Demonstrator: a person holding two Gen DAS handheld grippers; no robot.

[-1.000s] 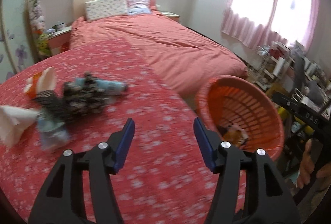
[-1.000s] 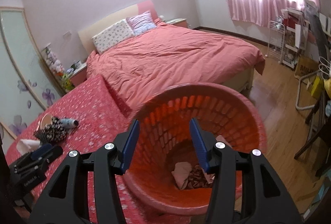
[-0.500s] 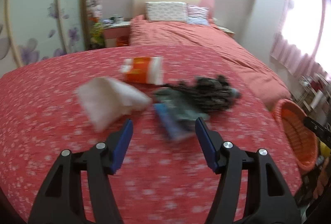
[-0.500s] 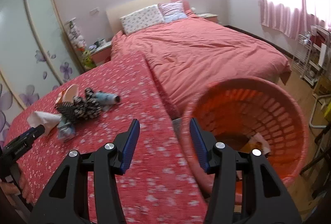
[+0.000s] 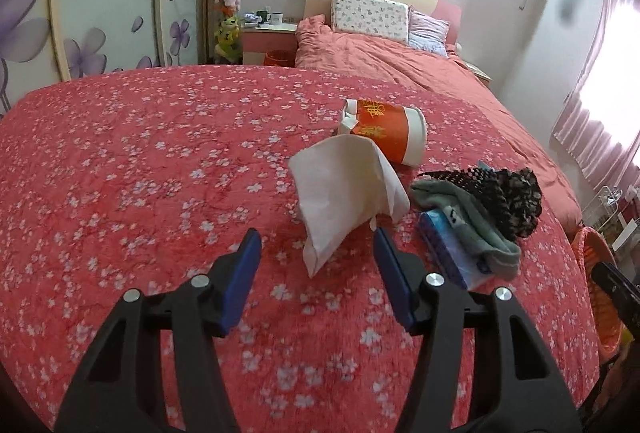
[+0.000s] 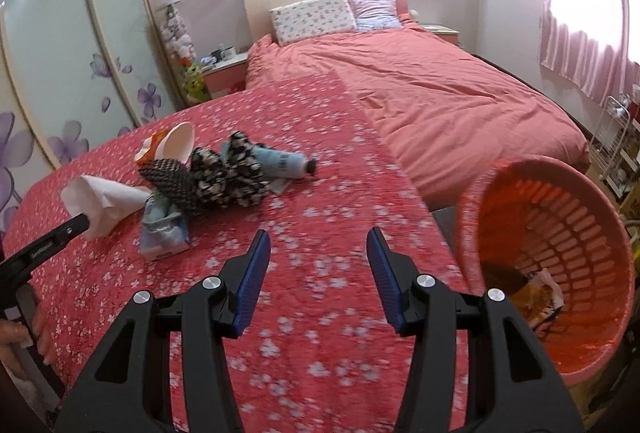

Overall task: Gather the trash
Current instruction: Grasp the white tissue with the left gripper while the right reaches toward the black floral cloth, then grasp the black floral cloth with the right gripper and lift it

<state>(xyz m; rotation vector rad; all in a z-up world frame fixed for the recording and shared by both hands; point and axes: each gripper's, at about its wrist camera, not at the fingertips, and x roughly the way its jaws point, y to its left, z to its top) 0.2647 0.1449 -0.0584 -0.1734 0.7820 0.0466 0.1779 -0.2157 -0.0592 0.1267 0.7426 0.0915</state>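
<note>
A crumpled white tissue (image 5: 344,185) lies on the red floral cover, its lower tip between the fingers of my left gripper (image 5: 316,233). The jaws are closing and the pads do not touch it. Behind it lies a tipped red-and-white paper cup (image 5: 390,129). To its right are a grey sock (image 5: 468,221), a black patterned cloth (image 5: 508,197) and a blue pack (image 5: 444,249). My right gripper (image 6: 319,233) stands open over bare cover, holding nothing, with the pile (image 6: 228,177) and a blue tube (image 6: 280,163) ahead on the left. The orange basket (image 6: 552,261) stands to its right.
The basket holds some scraps at its bottom (image 6: 536,293) and sits off the cover's right edge. A pink bed (image 6: 440,93) with pillows lies beyond. A wardrobe with flower doors (image 5: 100,13) and a nightstand (image 5: 268,37) stand at the left back.
Both views have swung left, away from the basket and toward the trash pile. The tissue now sits right at my left fingertips. My right gripper has left the basket's mouth.
</note>
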